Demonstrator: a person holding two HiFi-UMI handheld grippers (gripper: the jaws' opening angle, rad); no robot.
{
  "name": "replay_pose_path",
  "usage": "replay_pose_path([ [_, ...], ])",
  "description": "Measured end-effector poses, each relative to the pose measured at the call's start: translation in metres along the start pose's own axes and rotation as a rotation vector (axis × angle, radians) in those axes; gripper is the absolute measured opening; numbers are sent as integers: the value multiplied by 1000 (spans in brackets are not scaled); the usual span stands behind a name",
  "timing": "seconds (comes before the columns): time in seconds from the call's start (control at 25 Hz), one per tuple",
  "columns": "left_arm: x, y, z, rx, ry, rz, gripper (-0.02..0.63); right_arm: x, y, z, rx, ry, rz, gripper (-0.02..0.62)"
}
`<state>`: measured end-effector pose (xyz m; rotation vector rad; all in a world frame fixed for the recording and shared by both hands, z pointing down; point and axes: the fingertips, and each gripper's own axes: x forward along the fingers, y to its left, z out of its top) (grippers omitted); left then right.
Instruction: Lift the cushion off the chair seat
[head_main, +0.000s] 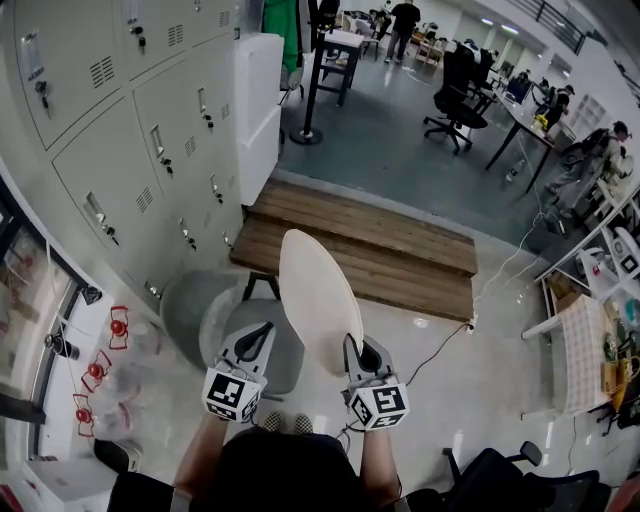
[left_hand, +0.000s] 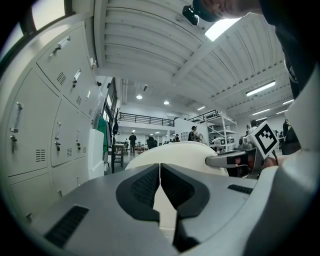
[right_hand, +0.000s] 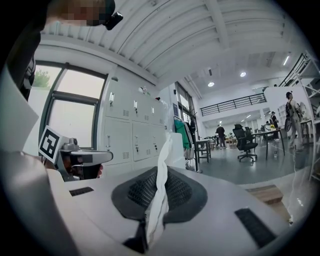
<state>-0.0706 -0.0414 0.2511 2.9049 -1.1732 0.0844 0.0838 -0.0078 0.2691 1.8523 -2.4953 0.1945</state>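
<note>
The white oval cushion (head_main: 318, 295) stands on edge in the air, tilted away from me, over the round grey chair seat (head_main: 195, 310). My right gripper (head_main: 353, 347) is shut on the cushion's near edge. In the right gripper view the cushion's white fabric (right_hand: 160, 200) is pinched between the dark pads of that gripper (right_hand: 161, 172). My left gripper (head_main: 262, 332) hangs just left of the cushion, apart from it and shut on nothing. From the left gripper view the closed jaws of this gripper (left_hand: 159, 166) point level, with the cushion (left_hand: 185, 152) beyond them to the right.
Grey lockers (head_main: 130, 130) line the left side. A wooden platform (head_main: 370, 240) lies beyond the chair, with a cable (head_main: 440, 345) trailing over the floor on the right. A table (head_main: 580, 350) stands at the right, and office chairs and people are far back.
</note>
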Motion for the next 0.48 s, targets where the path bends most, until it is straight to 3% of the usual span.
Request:
replay_pose_path([
  [0.48, 1, 0, 1, 8, -3, -1, 20, -1, 1, 2, -5, -7, 6, 49],
])
